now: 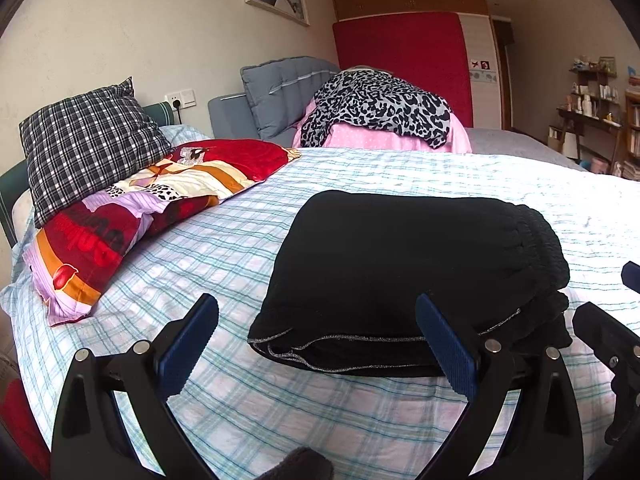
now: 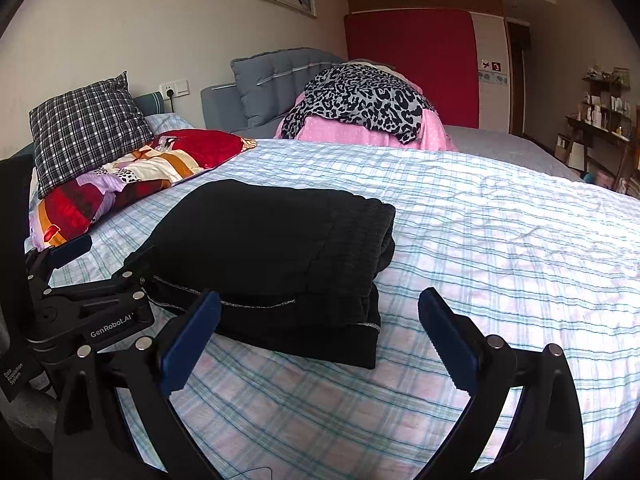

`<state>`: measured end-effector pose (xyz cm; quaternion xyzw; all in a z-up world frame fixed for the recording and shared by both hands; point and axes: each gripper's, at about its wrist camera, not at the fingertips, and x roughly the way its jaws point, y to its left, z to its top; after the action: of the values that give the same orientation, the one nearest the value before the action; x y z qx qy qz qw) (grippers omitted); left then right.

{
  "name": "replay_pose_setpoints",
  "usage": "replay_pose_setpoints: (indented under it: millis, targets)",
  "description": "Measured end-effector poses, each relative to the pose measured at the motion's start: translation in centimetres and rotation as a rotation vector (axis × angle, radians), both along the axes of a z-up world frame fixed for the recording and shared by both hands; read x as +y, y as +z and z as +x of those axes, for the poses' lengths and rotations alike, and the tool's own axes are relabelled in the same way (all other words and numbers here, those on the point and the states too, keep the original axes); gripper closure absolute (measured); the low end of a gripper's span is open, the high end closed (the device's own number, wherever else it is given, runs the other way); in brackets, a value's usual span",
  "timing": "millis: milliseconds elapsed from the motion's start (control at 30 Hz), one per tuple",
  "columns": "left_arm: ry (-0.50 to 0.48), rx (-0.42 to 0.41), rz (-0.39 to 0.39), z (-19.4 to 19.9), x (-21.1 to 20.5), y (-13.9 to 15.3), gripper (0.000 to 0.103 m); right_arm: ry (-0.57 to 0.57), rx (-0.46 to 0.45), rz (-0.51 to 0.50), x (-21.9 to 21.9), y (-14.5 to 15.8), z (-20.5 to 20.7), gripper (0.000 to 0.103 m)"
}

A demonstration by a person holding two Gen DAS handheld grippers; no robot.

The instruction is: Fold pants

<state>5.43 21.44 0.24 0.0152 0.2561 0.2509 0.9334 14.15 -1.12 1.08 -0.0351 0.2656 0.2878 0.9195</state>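
Black pants [image 1: 400,264] lie folded into a compact stack on the plaid bed sheet [image 1: 280,400], with the elastic waistband at the right end. They also show in the right wrist view [image 2: 272,248]. My left gripper [image 1: 316,344] is open and empty, just in front of the stack's near edge. My right gripper [image 2: 320,340] is open and empty, near the stack's front right corner. The left gripper's body [image 2: 80,312] shows at the left of the right wrist view.
A red patterned pillow [image 1: 132,216] and a checked pillow [image 1: 88,148] lie at the bed's left. A leopard-print cloth over pink bedding [image 1: 380,112] sits at the far side. Shelves [image 1: 600,112] stand at the far right. The plaid sheet [image 2: 500,240] stretches right of the pants.
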Motion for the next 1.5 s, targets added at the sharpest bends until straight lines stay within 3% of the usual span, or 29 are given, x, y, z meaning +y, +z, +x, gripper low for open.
replay_pose_setpoints:
  millis: [267,1500]
  targets:
    - [0.006,0.007,-0.024,0.3,0.5,-0.8,0.005,0.003,-0.032,-0.034,0.9,-0.1,-0.5,0.003]
    - [0.007,0.006,-0.04,0.2,0.8,-1.2,0.005,0.007,-0.015,-0.057,1.3,-1.0,-0.2,0.003]
